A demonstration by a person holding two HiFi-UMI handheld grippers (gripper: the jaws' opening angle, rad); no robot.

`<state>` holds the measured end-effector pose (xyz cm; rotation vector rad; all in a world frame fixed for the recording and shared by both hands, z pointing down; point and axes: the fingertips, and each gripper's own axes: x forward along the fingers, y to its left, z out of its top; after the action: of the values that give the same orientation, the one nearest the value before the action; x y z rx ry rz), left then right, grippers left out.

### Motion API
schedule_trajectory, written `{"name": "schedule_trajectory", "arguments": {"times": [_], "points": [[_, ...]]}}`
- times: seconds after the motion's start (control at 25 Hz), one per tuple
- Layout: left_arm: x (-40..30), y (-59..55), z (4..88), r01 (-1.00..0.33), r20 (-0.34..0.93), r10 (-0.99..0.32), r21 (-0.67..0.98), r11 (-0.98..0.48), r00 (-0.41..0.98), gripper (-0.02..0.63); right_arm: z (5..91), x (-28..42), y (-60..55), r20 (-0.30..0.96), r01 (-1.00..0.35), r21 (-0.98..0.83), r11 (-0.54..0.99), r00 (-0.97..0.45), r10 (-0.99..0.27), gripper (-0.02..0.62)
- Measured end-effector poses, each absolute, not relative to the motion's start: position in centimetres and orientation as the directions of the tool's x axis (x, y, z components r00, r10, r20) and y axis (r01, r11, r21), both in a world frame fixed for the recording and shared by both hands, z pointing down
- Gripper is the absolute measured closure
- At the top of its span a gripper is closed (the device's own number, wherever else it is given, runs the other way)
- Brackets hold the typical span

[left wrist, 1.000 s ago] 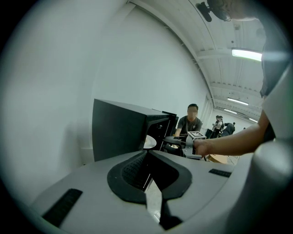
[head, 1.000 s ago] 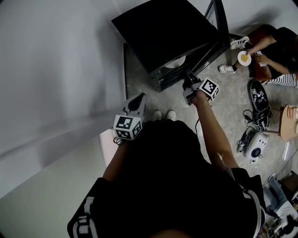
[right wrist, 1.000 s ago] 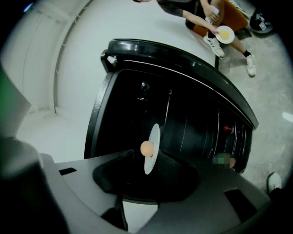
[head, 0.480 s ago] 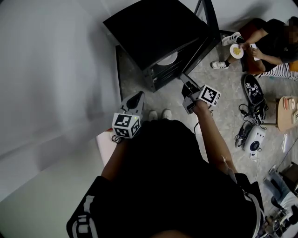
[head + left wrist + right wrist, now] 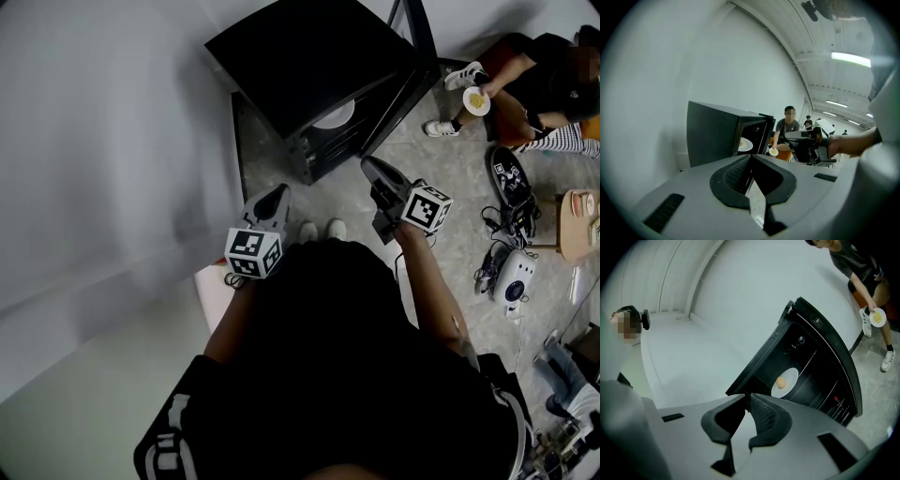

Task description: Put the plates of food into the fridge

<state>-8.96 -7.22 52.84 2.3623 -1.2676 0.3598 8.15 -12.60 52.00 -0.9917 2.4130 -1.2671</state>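
Note:
A black fridge [image 5: 309, 66] stands on the floor with its door [image 5: 412, 66] open. On a shelf inside lies a white plate [image 5: 336, 118] [image 5: 785, 382] [image 5: 745, 145] with a round piece of food [image 5: 781, 381] on it. My right gripper [image 5: 367, 164] [image 5: 749, 396] hovers in front of the opening, apart from the plate. Its jaws have just been closing and now meet with nothing between them. My left gripper [image 5: 279, 192] [image 5: 751, 156] is held lower left of the fridge, shut and empty. A seated person holds a second plate of food [image 5: 476, 100] [image 5: 877, 317].
A white wall runs along the left. Right of the fridge the floor carries shoes [image 5: 509, 178], cables and a white device [image 5: 514, 289]. A wooden stool [image 5: 581, 234] stands at the right edge. A white box [image 5: 216, 286] sits by my left side.
My right gripper has drawn back and up from the fridge opening, rolled, and its jaws have gone from wide to closed. The plate stays on the shelf. The left gripper has kept still.

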Motion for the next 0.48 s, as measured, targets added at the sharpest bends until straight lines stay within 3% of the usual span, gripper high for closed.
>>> {"name": "schedule_trajectory", "arguments": {"times": [0.48], "points": [[-8.3, -7.5, 52.6, -0.826, 0.413, -0.716, 0.247, -0.507, 0.563, 0.583, 49.5, 8.0, -9.2, 0.139, -0.623, -0.528, 0.577, -0.733, -0.665, 0.546]]}}
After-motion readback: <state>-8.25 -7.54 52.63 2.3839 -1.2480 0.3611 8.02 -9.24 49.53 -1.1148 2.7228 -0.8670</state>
